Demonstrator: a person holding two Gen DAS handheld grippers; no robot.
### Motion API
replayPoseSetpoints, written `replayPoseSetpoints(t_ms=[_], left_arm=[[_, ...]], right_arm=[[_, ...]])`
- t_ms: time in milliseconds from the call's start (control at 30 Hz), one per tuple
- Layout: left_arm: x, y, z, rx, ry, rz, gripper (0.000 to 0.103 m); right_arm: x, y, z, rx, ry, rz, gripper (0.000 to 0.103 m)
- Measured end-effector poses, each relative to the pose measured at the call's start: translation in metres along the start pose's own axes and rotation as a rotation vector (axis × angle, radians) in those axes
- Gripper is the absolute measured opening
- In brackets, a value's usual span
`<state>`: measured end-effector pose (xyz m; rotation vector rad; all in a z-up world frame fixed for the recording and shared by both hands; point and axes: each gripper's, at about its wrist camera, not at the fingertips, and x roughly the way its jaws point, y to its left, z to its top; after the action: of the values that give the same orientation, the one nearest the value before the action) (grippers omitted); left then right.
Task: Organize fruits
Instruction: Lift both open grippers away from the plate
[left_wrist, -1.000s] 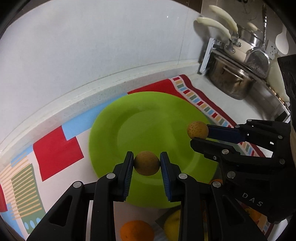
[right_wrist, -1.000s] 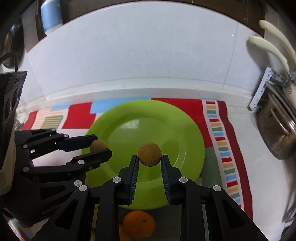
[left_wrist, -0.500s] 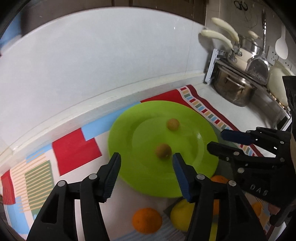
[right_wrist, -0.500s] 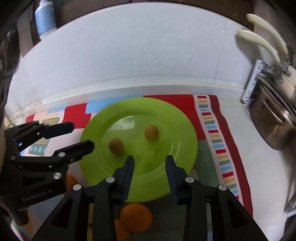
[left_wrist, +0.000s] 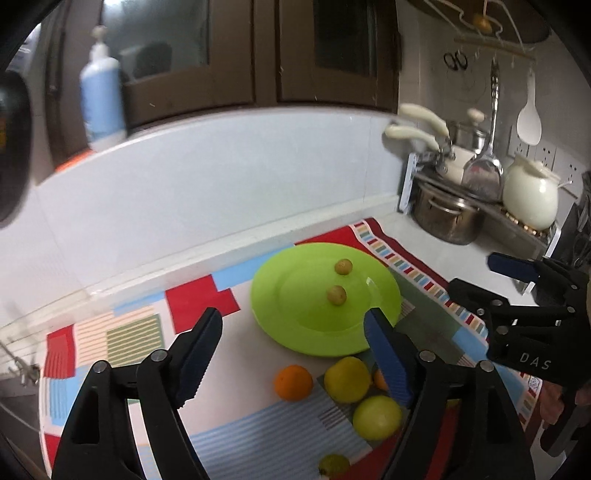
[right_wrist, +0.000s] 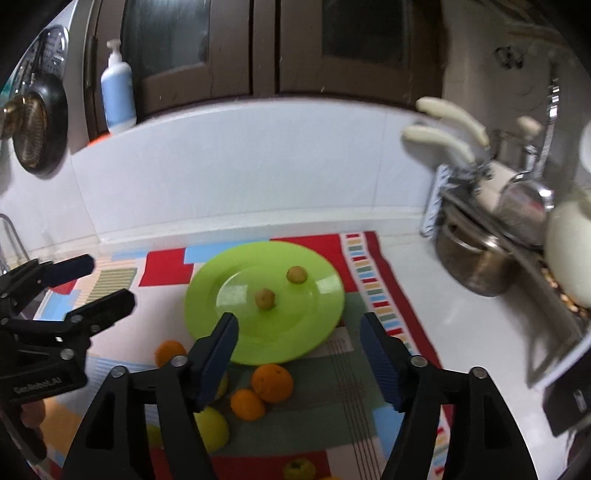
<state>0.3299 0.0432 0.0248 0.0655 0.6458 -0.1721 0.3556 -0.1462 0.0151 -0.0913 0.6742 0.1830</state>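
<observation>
Both tongs, left (left_wrist: 293, 360) and right (right_wrist: 297, 356), gape wide and hold nothing, above the bench. 2 small brown fruits (left_wrist: 337, 295) lie on the green plate (left_wrist: 295, 328) (apart from each other); oranges (right_wrist: 272, 382) and lemons (left_wrist: 347, 379) sit on the mat (left_wrist: 122, 332) by the plate's near edge.

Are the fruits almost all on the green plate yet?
Not yet. Two small brown fruits sit on the green plate. Both tongs, left and right, are open and empty. The oranges and yellow fruits wait on the mat.
</observation>
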Motion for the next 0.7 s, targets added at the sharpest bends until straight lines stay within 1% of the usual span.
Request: replayPoseSetpoints(t_ms=[133,233,333,467,567,700], left_arm=[[-0.024,0.000,-0.009,0.002,-0.030,0.031,0.083],[-0.038,-0.004,-0.019,0.022,-0.052,0.061,0.085],[-0.047,-0.007,-0.033,0.039,-0.057,0.077,0.085],[-0.053,-0.010,-0.052,0.066,-0.048,0.103,0.085],[-0.056,-0.011,-0.065,0.081,-0.032,0.113,0.085],[-0.056,-0.010,-0.081,0.074,-0.002,0.114,0.085]], right_arm=[[-0.029,0.000,-0.008,0.008,-0.054,-0.078,0.076],[-0.046,-0.001,-0.017,0.014,-0.081,-0.115,0.076],[-0.059,-0.002,-0.028,0.024,-0.097,-0.145,0.076],[-0.068,-0.001,-0.045,0.023,-0.093,-0.175,0.076],[-0.072,-0.001,-0.058,0.019,-0.069,-0.198,0.076],[-0.073,0.000,-0.076,0.021,-0.031,-0.216,0.076]])
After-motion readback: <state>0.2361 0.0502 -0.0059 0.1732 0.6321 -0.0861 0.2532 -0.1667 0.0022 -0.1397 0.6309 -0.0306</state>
